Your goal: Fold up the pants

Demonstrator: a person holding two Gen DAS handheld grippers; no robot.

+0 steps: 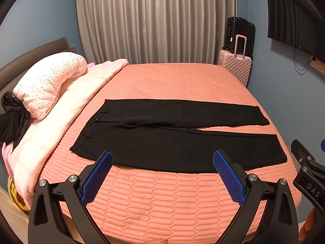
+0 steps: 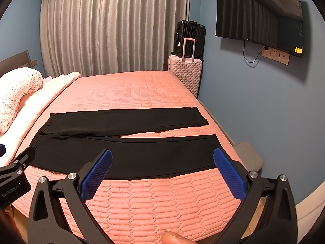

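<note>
Black pants [image 1: 174,136] lie flat and unfolded across the orange quilted bed [image 1: 172,199], waistband to the left, both legs stretching right with a gap between them. They also show in the right wrist view [image 2: 126,140]. My left gripper [image 1: 162,158] is open and empty, held above the bed's near edge just short of the nearer leg. My right gripper [image 2: 162,158] is open and empty, in front of the nearer leg's lower part. The right gripper's body shows at the left view's right edge [image 1: 308,174].
A pink dotted duvet [image 1: 48,83] and pale blanket lie along the bed's left side, with a black garment [image 1: 12,118] beside them. A pink suitcase [image 1: 236,67] and black suitcase [image 1: 239,34] stand at the far corner. A TV [image 2: 260,18] hangs on the right wall.
</note>
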